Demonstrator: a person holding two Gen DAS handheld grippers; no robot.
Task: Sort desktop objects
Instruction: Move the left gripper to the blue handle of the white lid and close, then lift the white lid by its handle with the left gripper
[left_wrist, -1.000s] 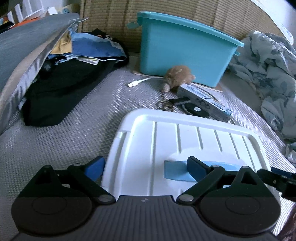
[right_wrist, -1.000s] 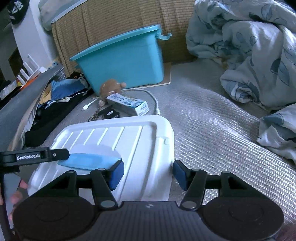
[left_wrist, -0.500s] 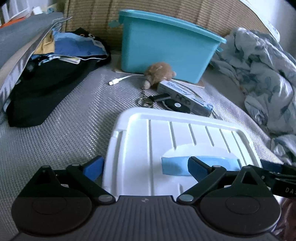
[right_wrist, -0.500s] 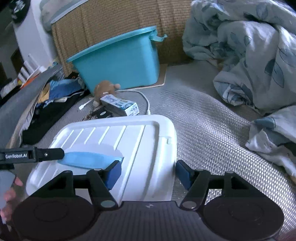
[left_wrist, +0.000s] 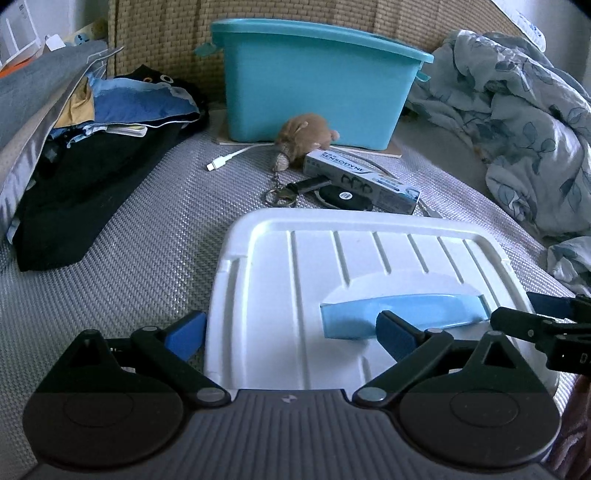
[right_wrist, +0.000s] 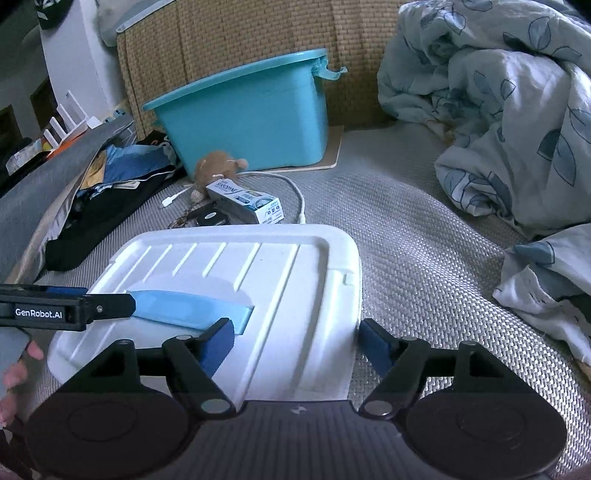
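Left gripper (left_wrist: 290, 328): jaws spread wide, straddling the left edge of the white bin lid (left_wrist: 295, 258); one finger off the rim over the woven mat (left_wrist: 129, 240), the other above the lid's light blue handle (left_wrist: 402, 310). No pad visibly pressing, nothing held.

Right gripper (right_wrist: 297, 341): jaws have just been opening and stand wide across the lid's right edge, left finger by the handle end, right finger just off the rim. Lid edge sits between them, not pinched.

Items to sort lie beyond the lid, in front of the teal tub (left_wrist: 314, 77): charging cable plug (left_wrist: 221, 161), plush toy (left_wrist: 303, 133), keyring (left_wrist: 280, 195), car key fob (left_wrist: 343, 195), Sensodyne toothpaste box (left_wrist: 362, 177).

Risks, as judged:
- Uneven closing on the two edges could tilt or skid the smooth lid.
- Inner fingers might snag the handle.
- Lid pushed forward would shove the keys and box.
- Grippers are close; they could collide.
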